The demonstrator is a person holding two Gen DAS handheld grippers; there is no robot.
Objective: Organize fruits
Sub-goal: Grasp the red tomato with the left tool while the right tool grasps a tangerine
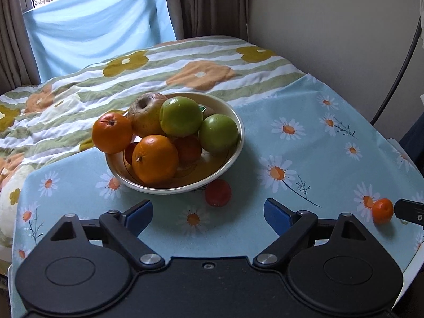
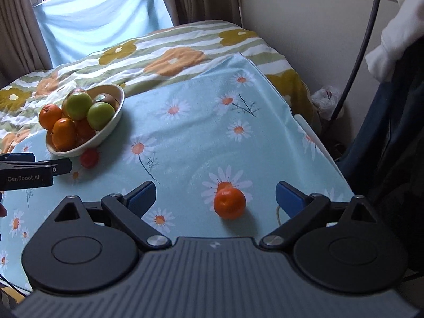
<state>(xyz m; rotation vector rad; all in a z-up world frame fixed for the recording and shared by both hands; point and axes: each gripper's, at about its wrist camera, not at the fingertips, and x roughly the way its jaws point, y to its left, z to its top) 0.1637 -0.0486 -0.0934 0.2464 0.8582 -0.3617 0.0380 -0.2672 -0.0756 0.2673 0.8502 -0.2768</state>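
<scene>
A cream bowl [image 1: 233, 156] holds oranges, two green apples [image 1: 181, 116], a brownish apple and a kiwi; it also shows in the right wrist view [image 2: 111, 129]. A small reddish tangerine [image 1: 218, 192] lies on the daisy tablecloth just in front of the bowl, also in the right wrist view [image 2: 89, 158]. My left gripper [image 1: 208, 216] is open and empty, a little short of that tangerine. A second small tangerine [image 2: 229, 202] lies between the open fingers of my right gripper [image 2: 214, 198], apart from both pads; it shows at the right in the left wrist view [image 1: 382, 210].
The light blue daisy tablecloth [image 2: 201, 143] covers the table. A striped floral blanket [image 1: 185, 61] lies behind the bowl. Curtains and a blue sheet hang at the back. The table's right edge [image 2: 318, 143] borders a wall, cables and hanging clothes.
</scene>
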